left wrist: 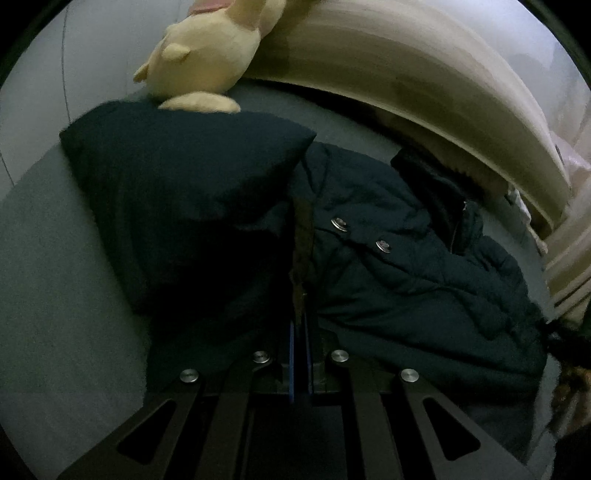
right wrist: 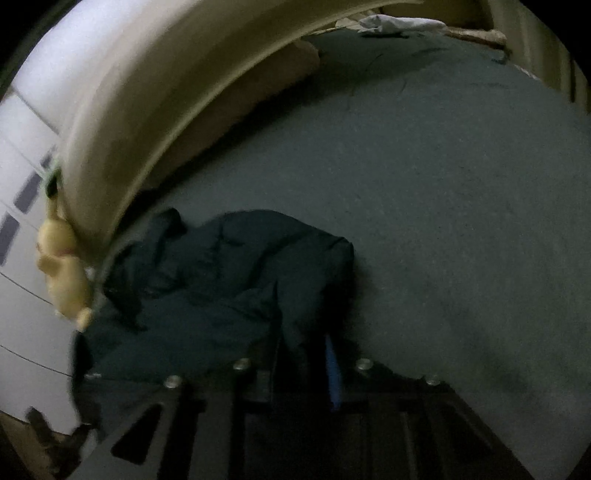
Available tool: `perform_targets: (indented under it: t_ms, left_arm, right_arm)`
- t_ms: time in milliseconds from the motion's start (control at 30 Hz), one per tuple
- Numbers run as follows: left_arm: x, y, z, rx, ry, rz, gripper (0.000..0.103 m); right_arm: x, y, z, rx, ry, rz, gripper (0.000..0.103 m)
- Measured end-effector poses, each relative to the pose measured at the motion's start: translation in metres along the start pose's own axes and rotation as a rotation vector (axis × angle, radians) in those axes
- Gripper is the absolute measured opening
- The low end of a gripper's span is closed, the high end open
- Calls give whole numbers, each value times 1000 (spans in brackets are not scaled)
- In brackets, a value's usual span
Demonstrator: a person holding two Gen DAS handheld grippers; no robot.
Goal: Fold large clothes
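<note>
A dark navy padded jacket [left wrist: 406, 266] with two metal snap buttons lies bunched on a grey-green bed sheet [left wrist: 55, 277]. My left gripper [left wrist: 300, 295] is shut on the jacket's edge, with a flat panel of its fabric lifted to the left. In the right wrist view the jacket [right wrist: 229, 266] lies crumpled near the headboard. My right gripper [right wrist: 301, 332] has its fingers a little apart with jacket fabric between them; the image is dark and blurred.
A curved beige headboard [left wrist: 424, 74] runs behind the jacket. A yellow plush toy [left wrist: 207, 55] leans on it, also in the right wrist view [right wrist: 62, 266]. Bare sheet [right wrist: 461, 221] spreads to the right. White cloth [right wrist: 399, 24] lies at the far end.
</note>
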State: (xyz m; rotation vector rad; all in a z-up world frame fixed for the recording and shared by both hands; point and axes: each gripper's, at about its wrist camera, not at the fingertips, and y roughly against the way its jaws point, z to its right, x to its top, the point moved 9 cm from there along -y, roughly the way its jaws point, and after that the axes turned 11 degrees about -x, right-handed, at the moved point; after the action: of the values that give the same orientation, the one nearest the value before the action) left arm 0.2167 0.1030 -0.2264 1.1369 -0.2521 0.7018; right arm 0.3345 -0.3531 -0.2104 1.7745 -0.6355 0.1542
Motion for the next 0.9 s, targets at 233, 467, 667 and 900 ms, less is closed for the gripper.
perform_targets:
  t_ms: [233,467,667,900]
  left_arm:
    - [0,-3,-5,-5,-23,-18,5]
    - [6,1,-1,8,-52,-6,5]
    - [-5,-13,1,73,-119,-17,6]
    - [-5,-11,-2,53,-122,-15,7]
  right_arm:
    - [-29,29,11,142,-73,-25,101]
    - [-73,21,-14,92,121,-101,20]
    - [-82,7,-2,-30,156,-76,28]
    - [-38,38,4,93,-32,22,86]
